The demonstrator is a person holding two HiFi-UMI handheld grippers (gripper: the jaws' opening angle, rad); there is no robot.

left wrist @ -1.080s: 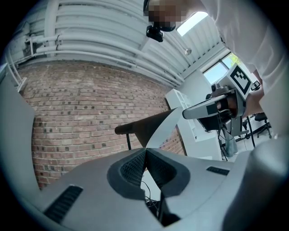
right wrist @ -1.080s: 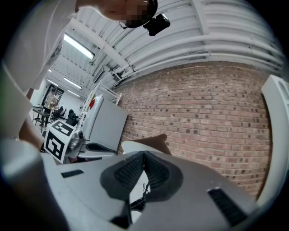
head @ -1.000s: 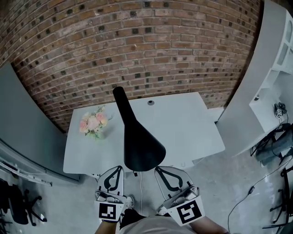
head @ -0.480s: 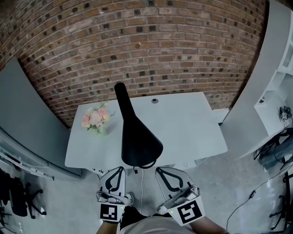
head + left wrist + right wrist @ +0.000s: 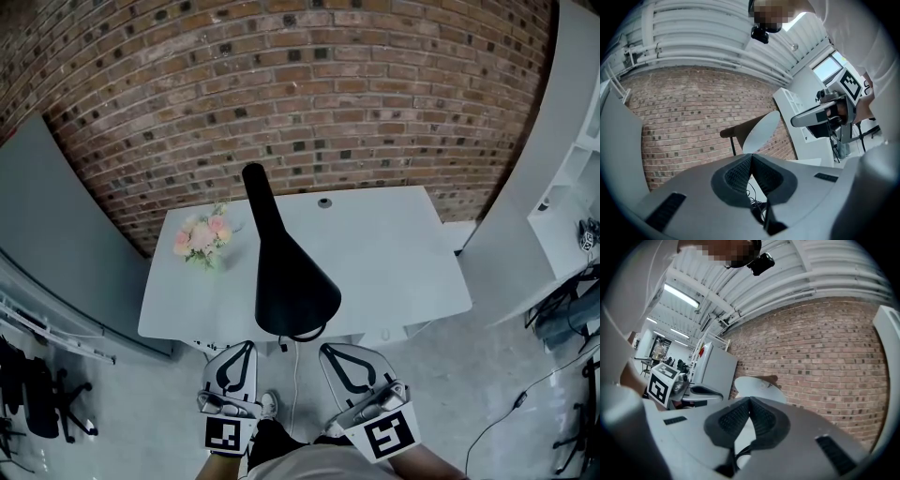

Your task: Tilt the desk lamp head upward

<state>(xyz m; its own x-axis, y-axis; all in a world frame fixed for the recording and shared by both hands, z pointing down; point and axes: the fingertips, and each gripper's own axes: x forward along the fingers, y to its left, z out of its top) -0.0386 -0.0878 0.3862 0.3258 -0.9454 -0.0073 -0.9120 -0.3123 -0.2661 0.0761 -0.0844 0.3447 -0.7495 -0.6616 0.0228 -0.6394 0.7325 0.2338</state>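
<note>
The lamp head (image 5: pixel 292 286) is lying at frame centre, its long axis running up-frame. Below it, the left gripper (image 5: pixel 246 347) and right gripper (image 5: pixel 325 349) are hovering, jaws closed and empty, seemingly equally near.

On the table (image 5: pixel 394 253), flowers (image 5: pixel 202 236) are sitting left of the desk lamp (image 5: pixel 286 272); the left gripper (image 5: pixel 247 346) and right gripper (image 5: pixel 323 349) are hovering before it.
</note>
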